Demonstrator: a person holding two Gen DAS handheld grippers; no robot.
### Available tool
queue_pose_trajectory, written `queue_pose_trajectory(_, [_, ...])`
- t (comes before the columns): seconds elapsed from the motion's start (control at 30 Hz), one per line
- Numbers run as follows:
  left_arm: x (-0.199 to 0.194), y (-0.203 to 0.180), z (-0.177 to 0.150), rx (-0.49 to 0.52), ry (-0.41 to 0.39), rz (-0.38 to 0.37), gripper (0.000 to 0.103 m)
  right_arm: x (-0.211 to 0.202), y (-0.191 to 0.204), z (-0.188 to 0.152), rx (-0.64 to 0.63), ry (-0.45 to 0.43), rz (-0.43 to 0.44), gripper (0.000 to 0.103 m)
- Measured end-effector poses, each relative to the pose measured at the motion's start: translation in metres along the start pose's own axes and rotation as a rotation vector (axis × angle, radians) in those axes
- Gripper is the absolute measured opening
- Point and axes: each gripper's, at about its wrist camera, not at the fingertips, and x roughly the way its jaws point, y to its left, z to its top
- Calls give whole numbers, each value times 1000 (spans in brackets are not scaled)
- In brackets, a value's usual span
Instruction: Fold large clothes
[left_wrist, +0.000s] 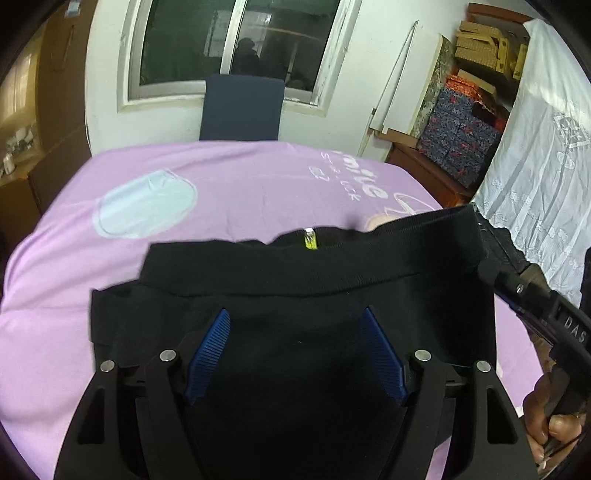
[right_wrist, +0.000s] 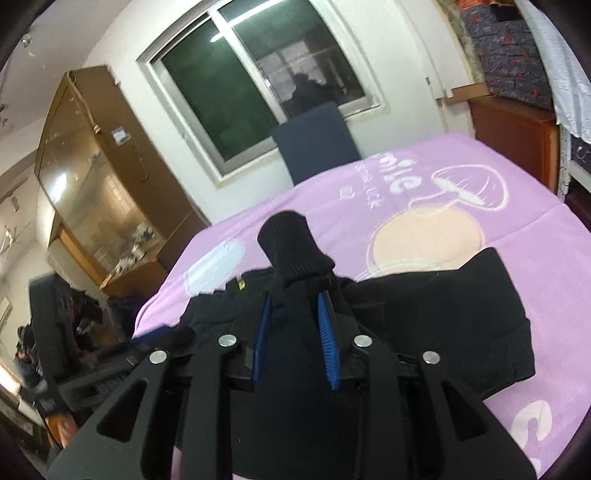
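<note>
Faintly, "DAS" on right tongs, yellow tag

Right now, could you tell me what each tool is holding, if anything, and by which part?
The right tool pinches the black garment by a ribbed cuff. The left tool stands open above it, holding nothing.

The left gripper hovers with jaws spread wide, while the right gripper pinches black cloth.

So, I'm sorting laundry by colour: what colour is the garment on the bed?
Black garment with a small yellow-green tag; clearest in the left wrist view.
</note>
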Motion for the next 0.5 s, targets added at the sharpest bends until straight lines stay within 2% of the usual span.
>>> queue_pose_trajectory(0.23, [4, 17, -11, -91, -20, 33, 75, -4, -1, -7, -16, -34, 14, 26])
queue_pose_trajectory(0.3, [9, 19, -18, -97, -15, 65, 78, -6, 5, -12, -40, -40, -5, 26])
queue_pose_trajectory(0.37, [31, 20, -25, -88, 48, 95, 84, -4, 11, -15, -58, -20, 24, 30])
queue_pose_trajectory(0.4, [45, 23, -32, -87, 65, 103, 86, -1, 14, -17, -68, -3, 36, 36])
queue_pose_trajectory(0.47, [49, 19, -40, -58, 20, 144, 88, 11, 17, -29, -69, 57, 49, 36])
queue_pose_trajectory(0.5, [51, 18, -40, -51, 24, 157, 89, 20, 16, -35, -64, 99, 50, 36])
